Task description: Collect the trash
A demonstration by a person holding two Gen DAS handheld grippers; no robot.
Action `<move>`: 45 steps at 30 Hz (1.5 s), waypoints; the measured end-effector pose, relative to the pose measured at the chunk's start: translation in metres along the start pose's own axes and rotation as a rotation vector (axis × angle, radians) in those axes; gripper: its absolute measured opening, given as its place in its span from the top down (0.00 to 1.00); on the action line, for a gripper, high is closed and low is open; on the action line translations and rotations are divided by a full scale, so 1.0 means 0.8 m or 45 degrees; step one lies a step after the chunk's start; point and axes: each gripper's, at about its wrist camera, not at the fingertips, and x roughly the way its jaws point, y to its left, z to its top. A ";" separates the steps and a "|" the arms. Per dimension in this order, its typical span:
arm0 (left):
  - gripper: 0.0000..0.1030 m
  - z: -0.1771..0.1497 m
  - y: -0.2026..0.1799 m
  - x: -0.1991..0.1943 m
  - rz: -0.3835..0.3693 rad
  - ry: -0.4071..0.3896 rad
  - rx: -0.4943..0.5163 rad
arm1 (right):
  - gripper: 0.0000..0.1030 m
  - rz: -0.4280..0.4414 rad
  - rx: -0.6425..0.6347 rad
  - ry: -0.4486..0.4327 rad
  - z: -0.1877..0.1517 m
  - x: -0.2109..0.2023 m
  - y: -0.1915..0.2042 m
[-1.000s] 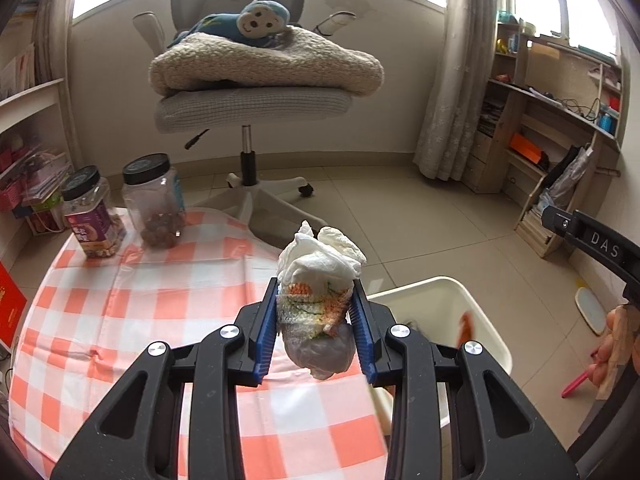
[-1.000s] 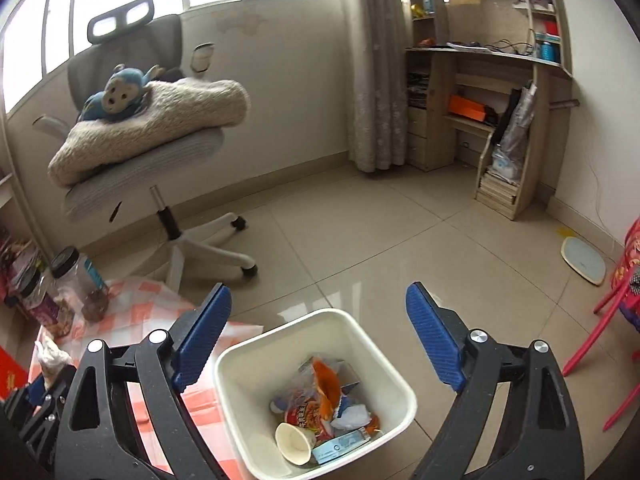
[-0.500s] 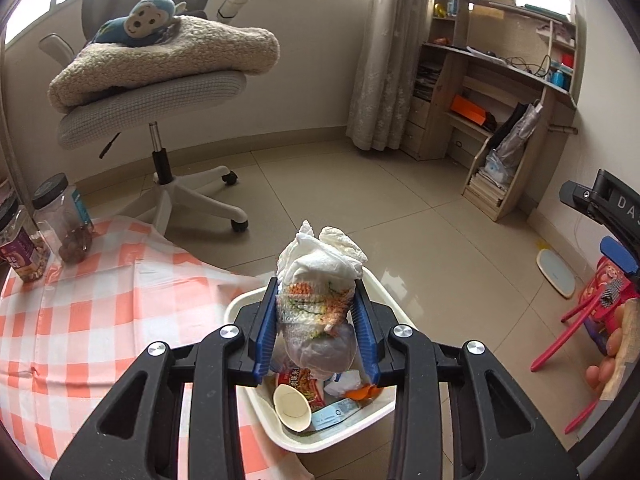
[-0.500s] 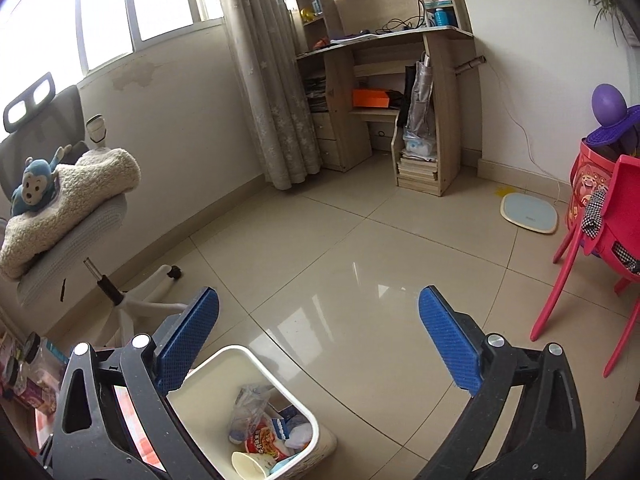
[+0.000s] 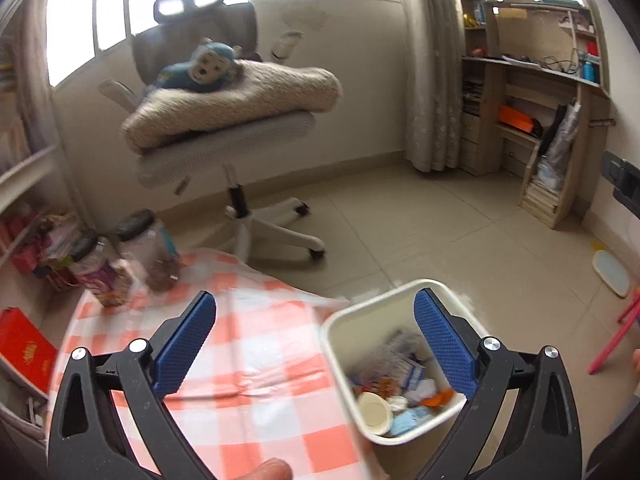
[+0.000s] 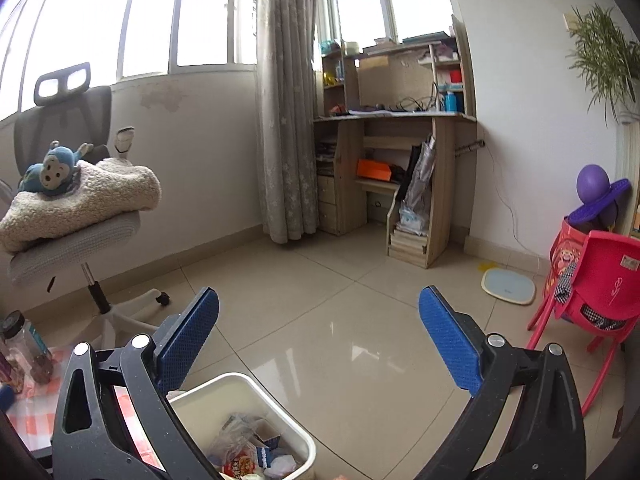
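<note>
My left gripper (image 5: 314,298) hangs over the edge of the table, beside the white bin (image 5: 340,360). Its jaws are opening, and nothing is between them. The right blue pad (image 5: 444,344) stands above the bin. Inside the bin lies mixed trash (image 5: 400,384): a paper cup, wrappers and tissue, all blurred. In the right wrist view the same bin (image 6: 224,380) is at the lower left, partly behind the left finger. My right gripper (image 6: 319,293) is open and empty over bare floor tiles.
The round table has a red-and-white checked cloth (image 5: 248,360) with two jars (image 5: 156,248) at its far edge. An office chair (image 5: 224,136) carrying a blanket and a toy monkey stands behind it. A wooden desk (image 6: 400,184), a floor scale (image 6: 508,286) and a red chair (image 6: 600,280) are to the right.
The left jaws have opened wide and the wad of tissue they held is gone from between them. The left view has swung toward the table. The right view has lifted away from the bin.
</note>
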 end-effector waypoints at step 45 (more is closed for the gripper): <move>0.06 -0.106 0.251 -0.055 0.182 -0.051 -0.363 | 0.07 0.453 -0.218 0.210 -0.118 -0.126 0.209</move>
